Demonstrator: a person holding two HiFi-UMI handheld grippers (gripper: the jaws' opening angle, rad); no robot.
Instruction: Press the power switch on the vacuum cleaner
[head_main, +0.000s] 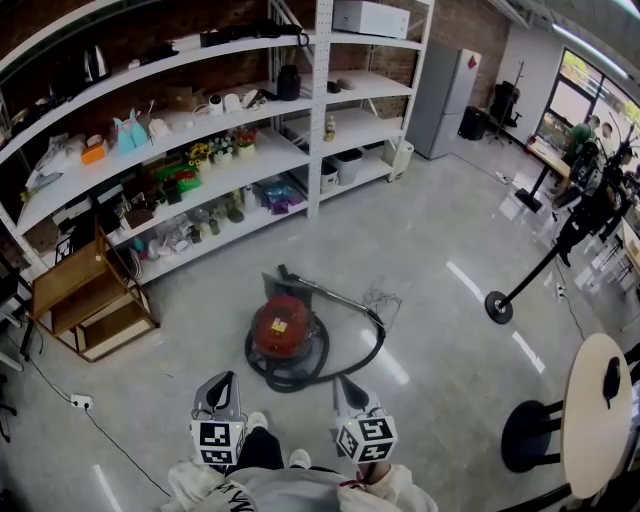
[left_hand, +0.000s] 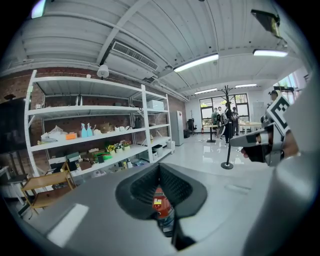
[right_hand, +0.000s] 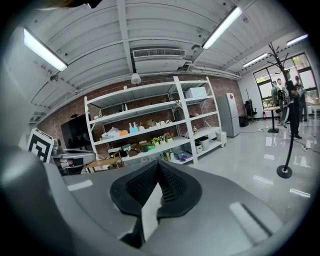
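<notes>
A red canister vacuum cleaner (head_main: 283, 325) stands on the grey floor just ahead of me, with its black hose (head_main: 345, 358) coiled around it and its wand (head_main: 330, 292) lying behind. My left gripper (head_main: 222, 380) hovers short of the vacuum's near left side, jaws closed together and empty. My right gripper (head_main: 346, 384) hangs near the hose loop, also shut on nothing. In the left gripper view the vacuum (left_hand: 161, 204) shows red through the slit below the closed left gripper (left_hand: 160, 167). The right gripper (right_hand: 159, 167) points toward the shelves. The switch cannot be made out.
White shelving (head_main: 200, 160) packed with goods lines the brick wall beyond. A wooden rack (head_main: 90, 300) stands at left, a power strip (head_main: 82, 402) with its cable lies on the floor. A round-based stand (head_main: 498, 306) and a round table (head_main: 595, 415) are at right.
</notes>
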